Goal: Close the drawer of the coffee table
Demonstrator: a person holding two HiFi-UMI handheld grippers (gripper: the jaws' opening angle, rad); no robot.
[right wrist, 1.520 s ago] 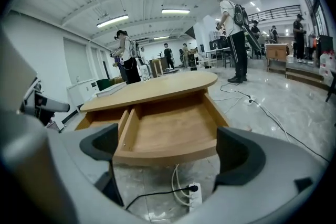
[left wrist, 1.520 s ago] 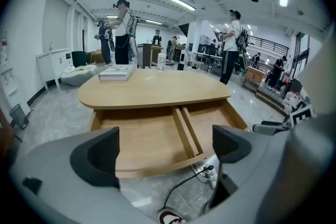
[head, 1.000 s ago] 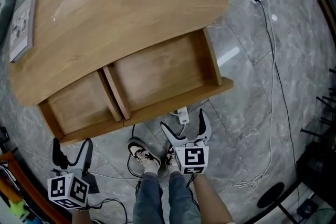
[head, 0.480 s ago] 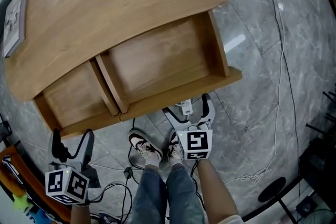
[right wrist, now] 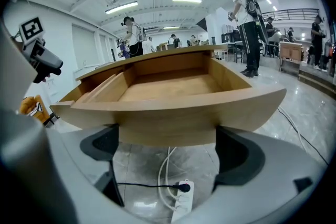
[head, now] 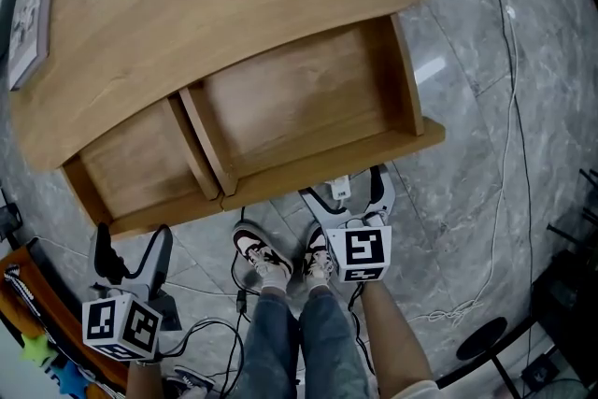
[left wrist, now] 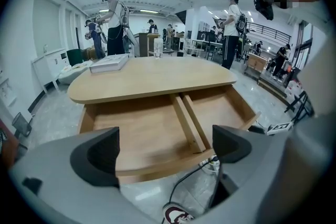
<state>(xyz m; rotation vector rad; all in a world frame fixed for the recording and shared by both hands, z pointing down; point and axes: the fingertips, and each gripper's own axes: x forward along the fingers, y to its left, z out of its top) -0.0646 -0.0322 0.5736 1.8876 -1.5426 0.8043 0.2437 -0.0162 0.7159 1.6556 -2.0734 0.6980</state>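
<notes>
Nearest, low in the head view: shoes (head: 263,259) on grey stone floor, with a loose cable and a power strip (right wrist: 181,201) just ahead of the toes.

Beside the left leg: left gripper (head: 131,243), tongs spread wide, nothing between them but floor and cable. Held off the drawer's left corner, apart from it. Likely idle, parked clear of the push.

Ahead of the right knee: right gripper (right wrist: 168,150), tongs likewise spread wide, clamped on nothing. Brought in low to the curved front panel of the drawer (head: 322,165), right of the panel's middle, one tong to either side below its lower edge. Touching or just short of it: cannot tell. Probably set this way for a flat shove rather than a pinch, with a broad face to bear on the wood.

Beyond: drawer pulled well out from under the coffee table (head: 215,5), bare inside, split by a wooden divider (head: 207,152). Not yet closed; full travel left to go.

Farthest: a book (head: 26,23) at the tabletop's far left edge, and people standing about the hall behind.
</notes>
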